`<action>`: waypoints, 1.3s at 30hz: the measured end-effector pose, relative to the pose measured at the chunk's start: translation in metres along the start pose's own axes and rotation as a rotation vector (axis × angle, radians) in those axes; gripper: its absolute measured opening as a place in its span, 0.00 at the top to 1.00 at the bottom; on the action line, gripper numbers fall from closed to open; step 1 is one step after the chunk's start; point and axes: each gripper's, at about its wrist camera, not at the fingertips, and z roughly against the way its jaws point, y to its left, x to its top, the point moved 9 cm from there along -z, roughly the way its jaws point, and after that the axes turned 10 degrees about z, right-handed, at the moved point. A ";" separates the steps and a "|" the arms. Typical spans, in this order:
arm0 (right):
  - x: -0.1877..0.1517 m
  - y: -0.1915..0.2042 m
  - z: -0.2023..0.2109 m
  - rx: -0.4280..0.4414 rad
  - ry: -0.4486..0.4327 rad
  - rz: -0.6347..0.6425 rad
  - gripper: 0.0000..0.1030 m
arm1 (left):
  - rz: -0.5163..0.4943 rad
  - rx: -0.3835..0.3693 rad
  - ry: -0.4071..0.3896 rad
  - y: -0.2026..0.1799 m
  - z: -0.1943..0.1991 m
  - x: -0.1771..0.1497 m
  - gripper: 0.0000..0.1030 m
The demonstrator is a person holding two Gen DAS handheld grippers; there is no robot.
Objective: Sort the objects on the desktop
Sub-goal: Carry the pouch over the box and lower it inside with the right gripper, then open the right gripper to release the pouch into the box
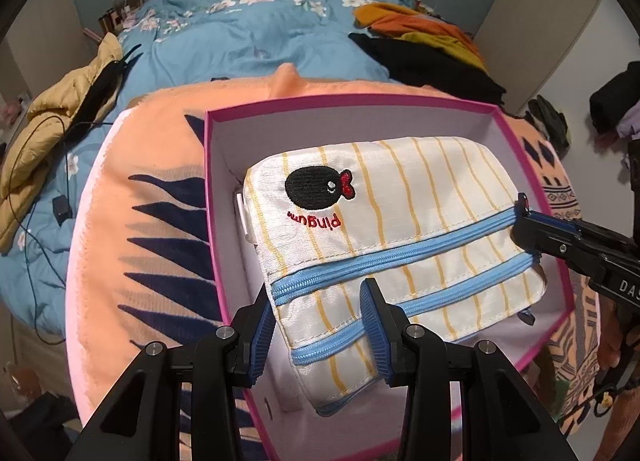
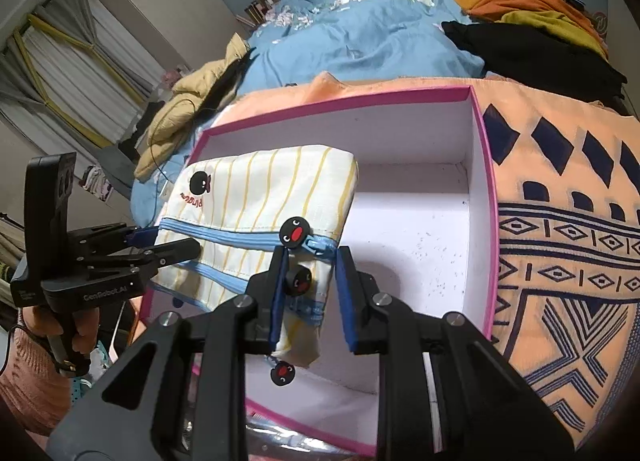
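A white pouch [image 1: 400, 197] with yellow stripes, blue zips and a black penguin patch hangs tilted inside the pink-rimmed box [image 1: 344, 104], above its white floor. In the left wrist view my left gripper [image 1: 318, 325] stands open around the pouch's near corner, one finger beside the edge and the other over the fabric. In the right wrist view my right gripper [image 2: 310, 293] is shut on the pouch [image 2: 256, 189] at its zip end, where the fabric bunches and round penguin zip pulls [image 2: 295, 234] dangle. The left gripper [image 2: 168, 247] shows at the pouch's far edge.
The box [image 2: 486, 165] sits on an orange cloth with dark blue patterns [image 2: 560, 261]. Behind it is a bed with a blue floral quilt [image 1: 256, 29], a beige jacket [image 1: 44, 133] and piled orange and black clothes [image 1: 424, 41]. A white object [image 1: 244, 217] peeks from under the pouch.
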 end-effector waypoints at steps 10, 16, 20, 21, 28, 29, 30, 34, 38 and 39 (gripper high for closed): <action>0.002 -0.010 -0.027 -0.045 0.084 0.002 0.74 | 0.008 0.051 0.018 0.005 -0.022 0.011 0.60; 0.001 -0.020 -0.041 -0.078 0.138 0.004 0.73 | -0.029 0.103 0.014 0.001 -0.030 0.015 0.60; -0.002 -0.023 -0.048 -0.089 0.166 0.005 0.73 | -0.061 0.162 -0.007 0.000 -0.034 0.016 0.57; -0.002 -0.023 -0.050 -0.094 0.175 0.005 0.72 | -0.066 0.175 -0.014 0.000 -0.035 0.017 0.57; -0.006 -0.028 -0.065 -0.121 0.222 0.008 0.72 | -0.095 0.217 -0.038 0.000 -0.036 0.020 0.51; -0.007 -0.028 -0.067 -0.119 0.226 0.008 0.72 | -0.091 0.213 -0.042 0.000 -0.035 0.020 0.51; -0.007 -0.028 -0.068 -0.117 0.228 0.008 0.72 | -0.089 0.218 -0.051 0.001 -0.033 0.022 0.50; -0.007 -0.027 -0.071 -0.115 0.243 0.020 0.72 | -0.094 0.240 -0.086 0.002 -0.027 0.026 0.45; -0.009 -0.028 -0.074 -0.117 0.266 0.022 0.72 | -0.097 0.219 -0.103 0.000 -0.023 0.028 0.44; -0.010 -0.029 -0.075 -0.120 0.274 0.020 0.72 | -0.098 0.207 -0.099 0.000 -0.023 0.027 0.44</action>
